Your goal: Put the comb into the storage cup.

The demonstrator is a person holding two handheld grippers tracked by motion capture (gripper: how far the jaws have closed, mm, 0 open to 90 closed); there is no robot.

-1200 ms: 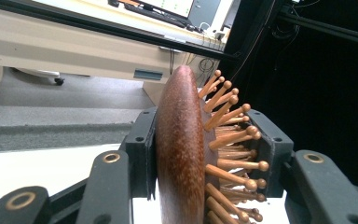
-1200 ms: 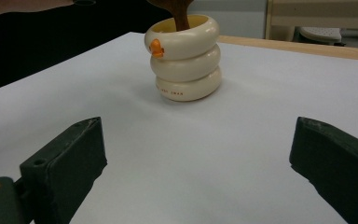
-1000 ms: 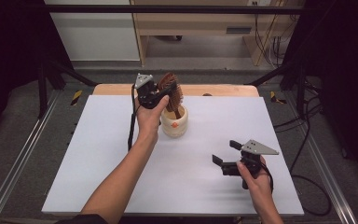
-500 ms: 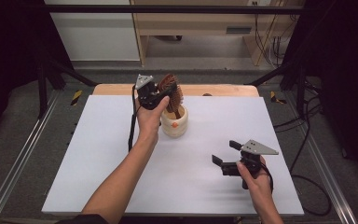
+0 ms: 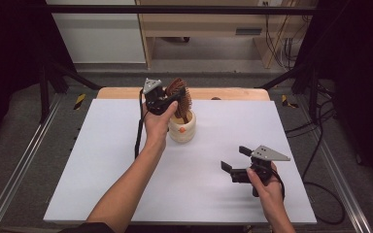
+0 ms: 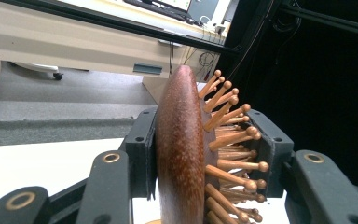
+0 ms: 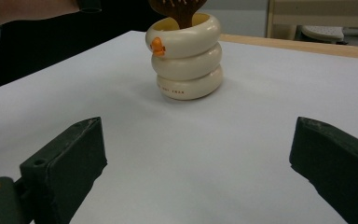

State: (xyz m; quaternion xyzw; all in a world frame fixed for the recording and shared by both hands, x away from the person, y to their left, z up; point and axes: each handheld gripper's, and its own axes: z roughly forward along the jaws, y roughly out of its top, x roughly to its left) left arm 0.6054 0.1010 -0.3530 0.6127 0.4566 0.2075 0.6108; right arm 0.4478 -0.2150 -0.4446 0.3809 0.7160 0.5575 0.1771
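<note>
Left gripper (image 5: 171, 99) clamps the dark brown wooden hairbrush (image 6: 182, 149) with peg bristles, its handle hidden inside the cream ringed ceramic cup (image 5: 183, 130) at the white table's (image 5: 102, 160) far middle. Right gripper (image 5: 236, 158) rests near right, jaws wide apart.

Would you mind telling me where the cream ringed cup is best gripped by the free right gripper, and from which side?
I would grip the cream cup low, in a groove between its stacked rings, coming level from its right side with the open right gripper. The grooves should seat the pads, while the hairbrush standing in its mouth, clamped in the left gripper, blocks the top.
</note>
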